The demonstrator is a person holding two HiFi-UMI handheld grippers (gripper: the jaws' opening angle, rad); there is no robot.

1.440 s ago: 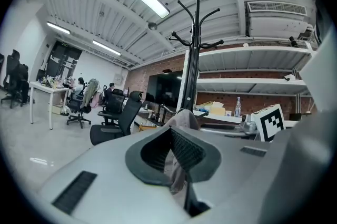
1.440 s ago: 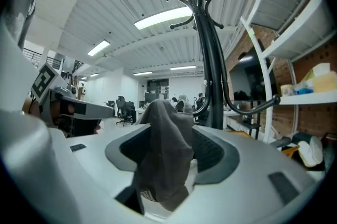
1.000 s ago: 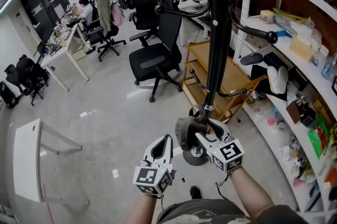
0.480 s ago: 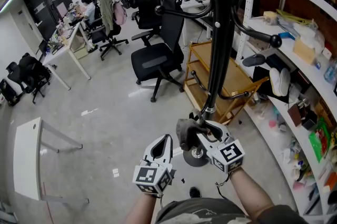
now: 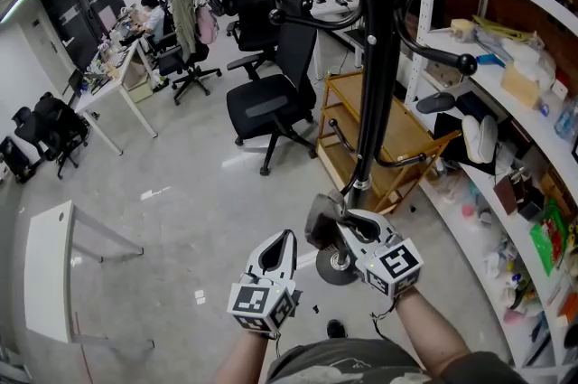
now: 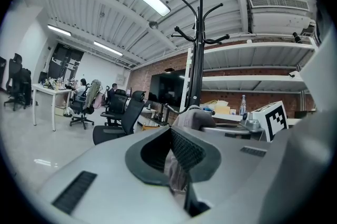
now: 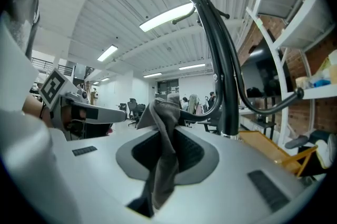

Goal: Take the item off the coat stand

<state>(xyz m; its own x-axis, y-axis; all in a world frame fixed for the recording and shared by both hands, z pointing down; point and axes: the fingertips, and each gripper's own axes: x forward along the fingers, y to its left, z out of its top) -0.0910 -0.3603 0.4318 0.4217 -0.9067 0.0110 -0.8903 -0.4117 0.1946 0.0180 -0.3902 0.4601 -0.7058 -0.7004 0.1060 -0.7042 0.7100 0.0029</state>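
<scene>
A black coat stand (image 5: 375, 84) rises just in front of me, with curved hooks high and low. A grey cloth (image 5: 321, 224) hangs over one of its low hooks, close to the pole. My right gripper (image 5: 336, 218) is at that cloth and its jaws are closing, with the pads pinching the fabric. In the right gripper view the cloth (image 7: 164, 165) runs down between the jaws from the hook arm (image 7: 202, 118). My left gripper (image 5: 285, 239) floats shut and holds nothing, a little left of the cloth. The left gripper view shows the cloth (image 6: 197, 117) just beyond its tips.
The stand's round base (image 5: 339, 269) rests on the floor by my right hand. A black office chair (image 5: 266, 102) and a wooden cart (image 5: 379, 143) stand behind the pole. Loaded white shelves (image 5: 506, 93) line the right side. A white table (image 5: 50, 274) is at the left.
The right gripper's jaws have closed from wide apart onto the grey cloth, which has bunched slightly between them. The left gripper has stayed where it was.
</scene>
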